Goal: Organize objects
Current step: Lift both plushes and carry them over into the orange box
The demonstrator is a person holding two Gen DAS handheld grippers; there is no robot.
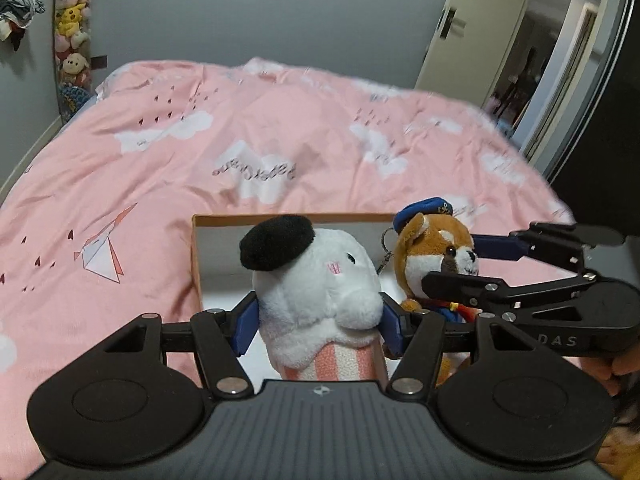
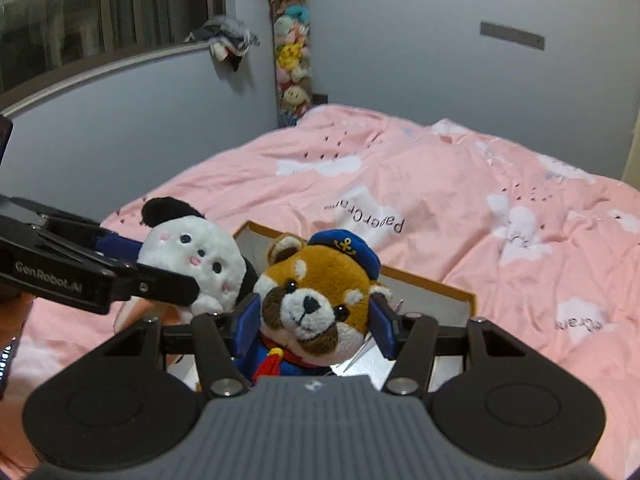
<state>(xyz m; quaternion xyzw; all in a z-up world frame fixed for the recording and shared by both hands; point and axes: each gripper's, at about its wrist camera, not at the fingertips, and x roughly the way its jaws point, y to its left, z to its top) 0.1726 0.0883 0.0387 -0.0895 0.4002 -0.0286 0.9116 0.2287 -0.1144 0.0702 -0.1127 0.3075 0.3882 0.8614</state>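
My left gripper [image 1: 319,322] is shut on a white plush with a black beret [image 1: 316,280] and holds it over the open cardboard box [image 1: 224,219]. My right gripper [image 2: 318,326] is shut on a brown bear plush with a blue sailor cap [image 2: 316,280], also over the box [image 2: 436,285]. The two toys hang side by side. The bear [image 1: 434,256] and the right gripper [image 1: 472,268] show at the right of the left wrist view. The white plush [image 2: 192,256] and the left gripper [image 2: 160,268] show at the left of the right wrist view.
The box lies on a bed with a pink cloud-print duvet [image 1: 280,128]. A tall holder of plush toys [image 2: 292,60] stands in the far corner. A dark plush [image 2: 228,40] hangs under the window. An open doorway [image 1: 560,60] is at the right.
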